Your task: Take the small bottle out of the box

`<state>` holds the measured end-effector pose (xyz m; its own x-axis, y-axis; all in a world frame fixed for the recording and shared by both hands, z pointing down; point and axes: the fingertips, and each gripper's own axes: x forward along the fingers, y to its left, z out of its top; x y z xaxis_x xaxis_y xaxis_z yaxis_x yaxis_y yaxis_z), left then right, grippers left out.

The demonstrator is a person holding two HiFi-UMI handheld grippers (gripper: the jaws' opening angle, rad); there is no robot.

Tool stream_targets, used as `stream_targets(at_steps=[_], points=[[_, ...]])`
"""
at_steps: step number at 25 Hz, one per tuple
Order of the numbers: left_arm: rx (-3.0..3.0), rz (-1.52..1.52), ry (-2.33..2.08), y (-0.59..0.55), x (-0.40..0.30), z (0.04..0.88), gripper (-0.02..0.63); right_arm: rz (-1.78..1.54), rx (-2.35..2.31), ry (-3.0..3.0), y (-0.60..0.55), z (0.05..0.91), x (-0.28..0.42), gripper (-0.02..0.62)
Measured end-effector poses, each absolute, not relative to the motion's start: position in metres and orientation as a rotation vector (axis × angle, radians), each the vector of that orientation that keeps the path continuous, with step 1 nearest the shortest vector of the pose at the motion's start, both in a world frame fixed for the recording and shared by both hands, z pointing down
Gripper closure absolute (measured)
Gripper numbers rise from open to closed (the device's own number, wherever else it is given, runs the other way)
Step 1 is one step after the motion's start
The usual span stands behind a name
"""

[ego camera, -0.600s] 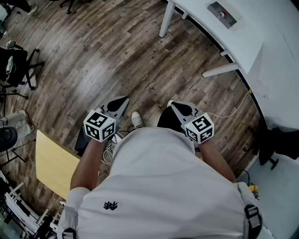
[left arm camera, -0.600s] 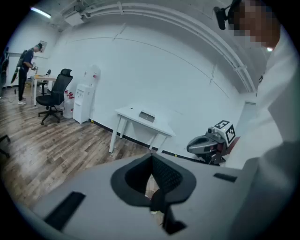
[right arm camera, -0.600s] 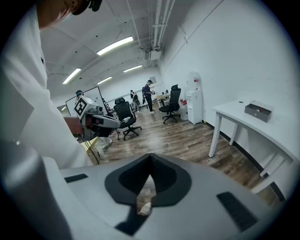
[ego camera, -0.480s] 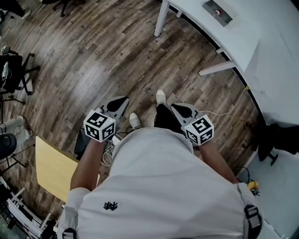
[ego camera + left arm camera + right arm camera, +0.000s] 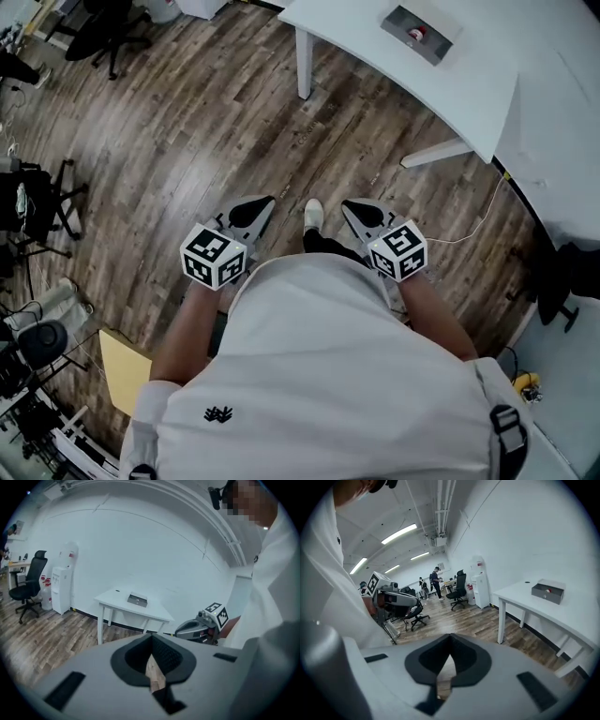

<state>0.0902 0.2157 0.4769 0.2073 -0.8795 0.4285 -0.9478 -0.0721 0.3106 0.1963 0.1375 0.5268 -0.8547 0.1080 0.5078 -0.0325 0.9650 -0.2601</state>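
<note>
Head view: I am holding my left claw (image 5: 262, 202) and right claw (image 5: 351, 206) low at frame centre, both pressed together and pinching nothing. The shallow grey box (image 5: 424, 26) is sitting on the white bench (image 5: 469, 80) at upper right, well apart from me. A small red-topped thing inside is probably the small bottle (image 5: 415, 35). Arriving with claws pressed together, I am risking shoving the box or tipping the bottle.

Table (image 5: 473, 70): white, located at 1 o'clock in the head view.
Box (image 5: 436, 44): grey, set directly on it.
</note>
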Motion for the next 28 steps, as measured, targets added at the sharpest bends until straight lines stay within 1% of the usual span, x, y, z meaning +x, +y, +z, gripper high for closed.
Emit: stream_targets(at_steps=[2, 8, 15, 19, 21, 28], points=[[1.991, 0.226, -1.674, 0.186, 0.080, 0.470, 0.600, 0.388, -0.039, -2.593, 0.111, 0.521, 0.184, 0.589], [2.020, 0.259, -1.657, 0.109, 0.059, 0.456, 0.600, 0.424, -0.009, -2.608, 0.043, 0.524, 0.164, 0.586], [2.014, 0.260, -1.576, 0.084, 0.029, 0.459, 0.600, 0.492, 0.034, -2.576, 0.025, 0.534, 0.137, 0.584], [2.084, 0.244, -1.536, 0.059, 0.008, 0.456, 0.600, 0.511, 0.149, -2.568, 0.002, 0.534, 0.125, 0.581], [2.120, 0.223, -1.501, 0.047, -0.006, 0.457, 0.600, 0.510, 0.217, -2.551, -0.010, 0.535, 0.119, 0.531], [2.245, 0.257, -1.353, -0.004, -0.064, 0.455, 0.600, 0.580, 0.504, -2.510, -0.062, 0.534, 0.089, 0.545]])
